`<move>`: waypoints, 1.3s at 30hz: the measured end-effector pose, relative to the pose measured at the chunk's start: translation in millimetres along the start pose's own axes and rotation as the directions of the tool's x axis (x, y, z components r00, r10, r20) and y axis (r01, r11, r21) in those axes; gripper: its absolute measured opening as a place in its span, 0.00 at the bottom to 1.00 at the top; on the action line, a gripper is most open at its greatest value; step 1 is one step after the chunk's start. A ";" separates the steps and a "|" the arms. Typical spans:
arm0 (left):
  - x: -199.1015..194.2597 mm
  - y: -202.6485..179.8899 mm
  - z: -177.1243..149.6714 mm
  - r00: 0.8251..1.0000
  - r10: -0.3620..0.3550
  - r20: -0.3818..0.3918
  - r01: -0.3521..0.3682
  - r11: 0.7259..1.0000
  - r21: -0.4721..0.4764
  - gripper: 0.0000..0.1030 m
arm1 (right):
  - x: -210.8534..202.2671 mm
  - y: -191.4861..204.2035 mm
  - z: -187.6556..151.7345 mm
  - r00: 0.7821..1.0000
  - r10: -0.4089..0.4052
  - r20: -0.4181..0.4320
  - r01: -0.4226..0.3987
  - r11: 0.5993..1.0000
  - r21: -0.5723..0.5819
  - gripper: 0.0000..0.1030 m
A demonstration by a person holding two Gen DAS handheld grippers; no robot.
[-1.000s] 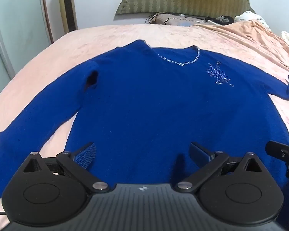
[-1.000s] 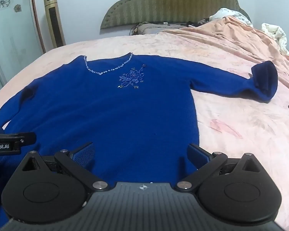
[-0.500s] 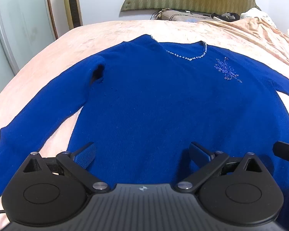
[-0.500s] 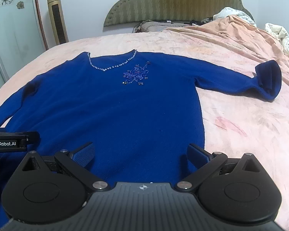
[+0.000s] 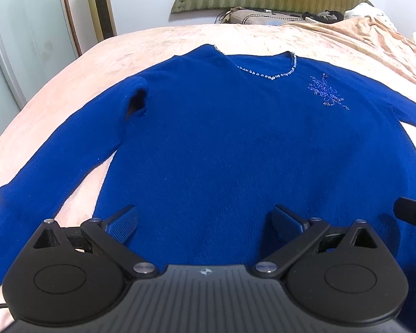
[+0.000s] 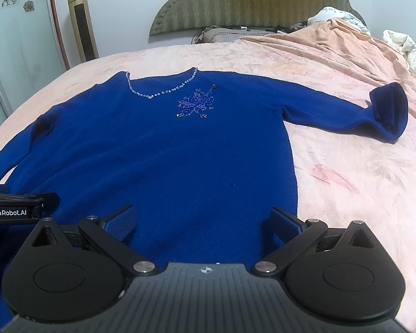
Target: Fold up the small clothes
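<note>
A blue sweater (image 5: 235, 144) lies flat, front up, on the bed (image 6: 346, 166), sleeves out to both sides, with the left hand-held gripper (image 5: 205, 222) and right hand-held gripper (image 6: 203, 222) both spread wide over its hem, pinching nothing.

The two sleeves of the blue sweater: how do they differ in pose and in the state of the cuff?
The left sleeve lies flat and runs down toward the near edge of the bed, with its cuff unrolled. The right sleeve stretches out sideways, away from the body of the sweater, and its cuff is turned up, so the opening stands open. Both are the same deep blue knit, and both rest on the pink bedcover, untouched by either gripper.
</note>
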State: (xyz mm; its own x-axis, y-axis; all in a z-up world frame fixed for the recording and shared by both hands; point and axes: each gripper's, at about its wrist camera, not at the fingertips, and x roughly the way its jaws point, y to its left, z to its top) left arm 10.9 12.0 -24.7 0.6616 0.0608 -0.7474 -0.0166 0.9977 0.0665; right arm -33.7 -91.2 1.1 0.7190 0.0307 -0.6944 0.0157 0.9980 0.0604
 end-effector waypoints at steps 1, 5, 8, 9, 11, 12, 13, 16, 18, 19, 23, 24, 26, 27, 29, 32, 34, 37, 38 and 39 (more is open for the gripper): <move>0.3 -0.1 -0.1 1.000 0.000 -0.001 0.000 1.000 0.000 1.00 | 0.2 -0.2 -0.4 1.000 0.001 -0.001 -0.001 1.000 0.001 1.00; 1.5 -0.6 -0.4 1.000 0.001 -0.003 -0.001 1.000 0.001 1.00 | 1.1 -0.8 -0.9 1.000 0.005 -0.005 -0.005 1.000 -0.001 1.00; 2.3 -1.6 -0.3 1.000 0.003 -0.003 -0.003 1.000 0.004 1.00 | 1.4 -0.5 -1.3 1.000 0.004 -0.005 -0.004 1.000 0.001 1.00; 2.4 -2.3 -0.3 1.000 0.004 -0.004 -0.004 1.000 0.007 1.00 | 1.6 -0.5 -1.7 1.000 0.004 -0.005 -0.004 1.000 0.002 1.00; 3.0 -3.6 0.5 1.000 0.006 -0.006 -0.006 1.000 0.011 1.00 | 2.1 -0.6 -2.0 1.000 0.005 -0.005 -0.005 1.000 0.005 1.00; 3.4 -4.7 1.0 1.000 0.007 -0.007 -0.007 1.000 0.014 1.00 | 2.6 -0.7 -2.3 1.000 0.004 -0.005 -0.004 1.000 0.006 1.00; 3.7 -5.7 1.6 1.000 0.007 -0.007 -0.007 1.000 0.017 1.00 | 3.1 -1.7 -2.2 1.000 0.004 -0.006 -0.004 1.000 0.008 1.00; 5.0 -9.8 4.5 1.000 0.007 -0.004 -0.006 1.000 0.030 1.00 | 5.0 -3.9 -2.9 1.000 0.007 -0.006 -0.007 1.000 0.010 1.00; 6.2 -14.2 7.2 1.000 0.005 0.001 -0.005 0.999 0.042 1.00 | 5.5 -4.5 -2.6 1.000 0.011 -0.002 -0.011 1.000 0.005 1.00; 6.9 -16.3 8.5 1.000 0.004 0.002 -0.004 0.999 0.049 1.00 | 5.7 -4.7 -2.6 1.000 0.013 0.003 -0.013 1.000 0.003 1.00; 9.6 -29.3 15.7 1.000 -0.006 0.011 0.005 0.997 0.081 1.00 | 7.5 -7.6 -1.5 1.000 0.013 0.015 -0.013 1.000 -0.004 1.00; 10.1 -32.9 17.8 1.000 -0.012 0.013 0.010 0.996 0.089 1.00 | 8.6 -8.8 -0.6 1.000 0.013 0.015 -0.013 1.000 -0.003 1.00; 10.6 -40.2 23.9 0.999 -0.024 0.020 0.022 0.995 0.102 1.00 | 10.1 -12.3 0.9 1.000 0.015 0.020 -0.015 1.000 0.000 1.00; 10.3 -44.0 27.2 0.999 -0.033 0.027 0.030 0.994 0.108 1.00 | 10.7 -14.1 1.4 1.000 0.017 0.025 -0.017 1.000 -0.001 1.00; 8.8 -53.3 36.5 0.997 -0.055 0.050 0.049 0.991 0.125 1.00 | 11.6 -18.5 3.2 0.999 0.022 0.038 -0.022 1.000 -0.007 1.00; 7.9 -67.8 50.7 0.990 -0.077 0.119 0.059 0.987 0.150 1.00 | 12.6 -27.2 7.5 0.998 0.024 0.063 -0.023 0.999 -0.024 1.00; 12.2 -79.2 58.5 0.984 -0.062 0.166 0.033 0.985 0.171 1.00 | 12.2 -35.6 10.4 0.996 0.014 0.086 -0.012 1.000 -0.028 1.00; 26.9 -91.2 63.6 0.978 -0.041 0.206 0.001 0.981 0.193 1.00 | 13.9 -53.1 15.3 0.995 0.004 0.097 -0.004 1.000 -0.004 1.00; 33.4 -94.0 63.4 0.978 -0.031 0.207 -0.011 0.981 0.196 1.00 | 15.2 -61.4 17.3 0.995 0.002 0.098 -0.003 1.000 0.008 1.00; 38.9 -95.8 62.6 0.978 -0.027 0.206 -0.014 0.980 0.197 1.00 | 16.6 -69.9 19.4 0.995 -0.003 0.097 0.001 1.000 0.017 1.00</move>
State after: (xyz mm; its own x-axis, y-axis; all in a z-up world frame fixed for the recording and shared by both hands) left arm 85.1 -83.2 -18.8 0.8020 0.0261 -0.5967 0.1217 0.9710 0.2060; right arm -9.4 -161.5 -0.7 0.7830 0.0223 -0.6216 0.0282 0.9971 0.0713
